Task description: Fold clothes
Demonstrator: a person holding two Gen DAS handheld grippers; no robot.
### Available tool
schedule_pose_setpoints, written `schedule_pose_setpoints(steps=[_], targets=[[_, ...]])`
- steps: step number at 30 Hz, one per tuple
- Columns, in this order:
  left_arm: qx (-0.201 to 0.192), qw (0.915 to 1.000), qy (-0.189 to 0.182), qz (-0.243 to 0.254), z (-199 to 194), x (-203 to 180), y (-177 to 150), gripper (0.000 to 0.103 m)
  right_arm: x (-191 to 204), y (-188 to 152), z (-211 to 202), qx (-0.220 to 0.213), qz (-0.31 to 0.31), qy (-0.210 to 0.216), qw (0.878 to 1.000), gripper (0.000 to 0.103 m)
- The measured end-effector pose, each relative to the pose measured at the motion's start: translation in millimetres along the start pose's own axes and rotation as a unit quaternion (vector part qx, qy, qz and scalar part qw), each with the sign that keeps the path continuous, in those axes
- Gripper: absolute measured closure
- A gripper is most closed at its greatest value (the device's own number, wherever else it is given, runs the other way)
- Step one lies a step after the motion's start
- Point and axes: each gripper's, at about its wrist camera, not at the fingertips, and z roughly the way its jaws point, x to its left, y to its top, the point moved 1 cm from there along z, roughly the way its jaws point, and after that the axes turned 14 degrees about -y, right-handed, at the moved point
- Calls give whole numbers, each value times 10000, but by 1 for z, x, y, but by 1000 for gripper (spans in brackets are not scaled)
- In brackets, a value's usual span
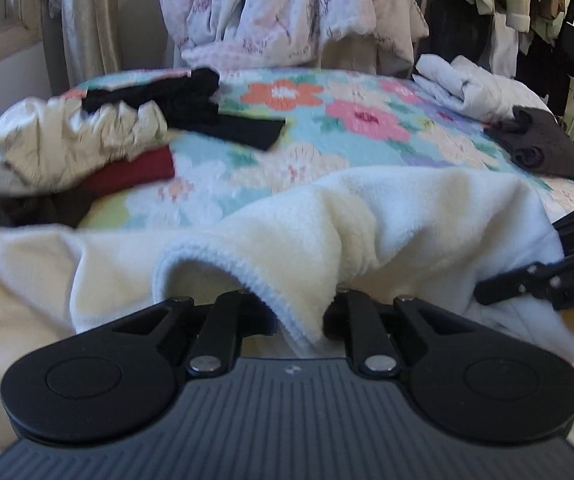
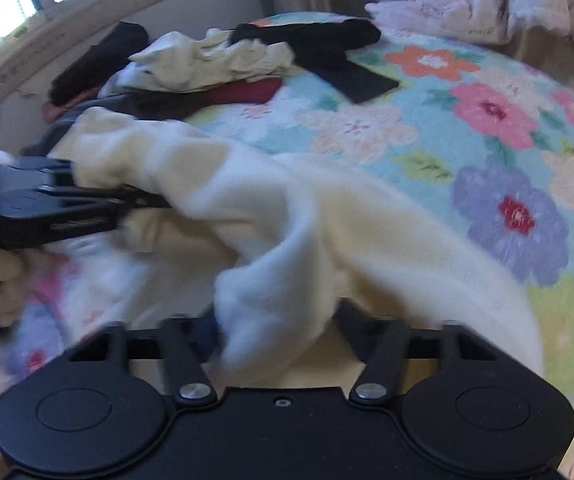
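Fleece garment (image 1: 367, 216), cream-white and fuzzy, is stretched between both tools over the near edge of the bed (image 1: 327, 136), which has a bright floral cover. It sags in the middle, with a ribbed cuff or hem drooping right at the left one.

Left hand-held gripper (image 1: 299, 312) points level toward the far edge of the bed, its two fingers pinched together on that fold of fleece. In the right wrist view it comes in sideways from the left, roughly horizontal, with bare fingers (image 2: 5, 296) curled around the handle below it.

Right hand-held gripper (image 2: 275, 320) sits low and aims across the bed, closed on another bunch of the fleece, though the view is blurry.

Toward the far left corner lies a messy clothes pile (image 1: 75, 140). Folded white laundry (image 1: 463, 84) sits near the far right edge, with a dark grey garment (image 1: 543, 144) just beside it.
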Motion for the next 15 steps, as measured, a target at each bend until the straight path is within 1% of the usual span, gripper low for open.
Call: schedule_pose_setpoints(steps=[2,3,5,8,10,12,14,15], targets=[[-184,9996,66,200,8,0,18,90,-18,12,0,-201,373,67,9991,93],[-266,9991,81,334,13,-2,30,90,-28,19,-6,-394,424,-45,9983,93],[-470,9975,68,532,24,-8,56,90,-52,39,-23,-790,506,-442,9946,93],[-724,9955,-194,577,42,-17,101,90,-98,69,-49,-1212,963,-855,9842,94],[-849,9937,-328,655,58,-26,135,91,-124,87,-66,-1453,1174,-1006,9772,94],[-980,9914,-407,769,72,-40,168,91,-142,102,-82,-1693,1293,-1147,9703,94],[-1182,9876,-434,941,83,-57,203,91,-155,113,-99,-1894,1416,-1281,9632,94],[-1289,9860,-466,946,87,-61,217,91,-160,117,-107,-1973,1477,-1335,9599,94]])
